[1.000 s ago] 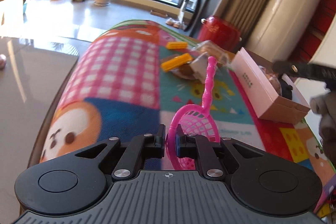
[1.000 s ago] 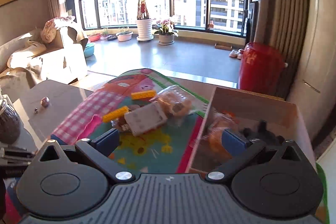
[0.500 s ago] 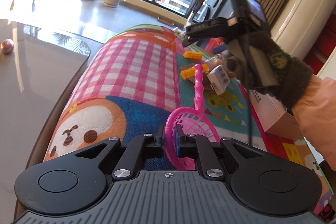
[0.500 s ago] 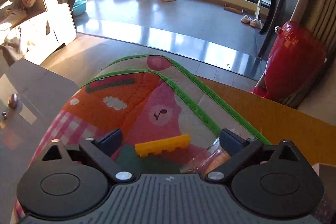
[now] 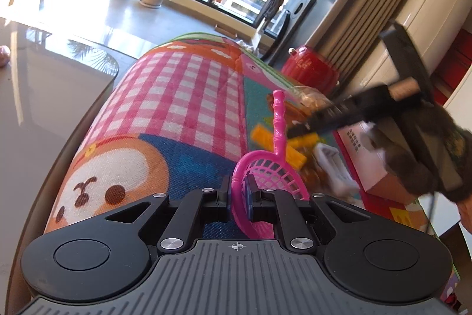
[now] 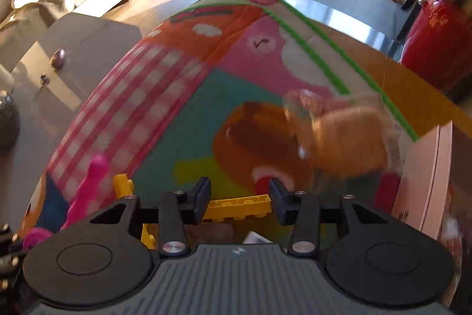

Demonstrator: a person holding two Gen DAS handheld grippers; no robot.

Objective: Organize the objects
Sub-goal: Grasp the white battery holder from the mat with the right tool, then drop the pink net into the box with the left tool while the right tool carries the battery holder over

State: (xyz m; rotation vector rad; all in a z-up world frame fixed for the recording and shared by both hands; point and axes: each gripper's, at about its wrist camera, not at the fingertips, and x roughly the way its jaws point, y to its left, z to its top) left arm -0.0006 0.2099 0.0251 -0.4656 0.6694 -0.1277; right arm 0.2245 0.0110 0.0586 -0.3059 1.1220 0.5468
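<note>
Swinging over from the cardboard box (image 5: 380, 164) at the right since the earlier frames, the right hand-held gripper (image 6: 239, 198) now points down at the toy pile, its jaws just narrowed around a yellow brick (image 6: 240, 204) though contact is hard to confirm. At the near left, the left hand-held gripper (image 5: 237, 195) is clamped on the pink toy net (image 5: 267, 167) above the play mat (image 5: 183, 96) — so most sorting looks undone. Motion blur smears the wrapped snack (image 6: 339, 135), and the box's contents are hidden.
</note>
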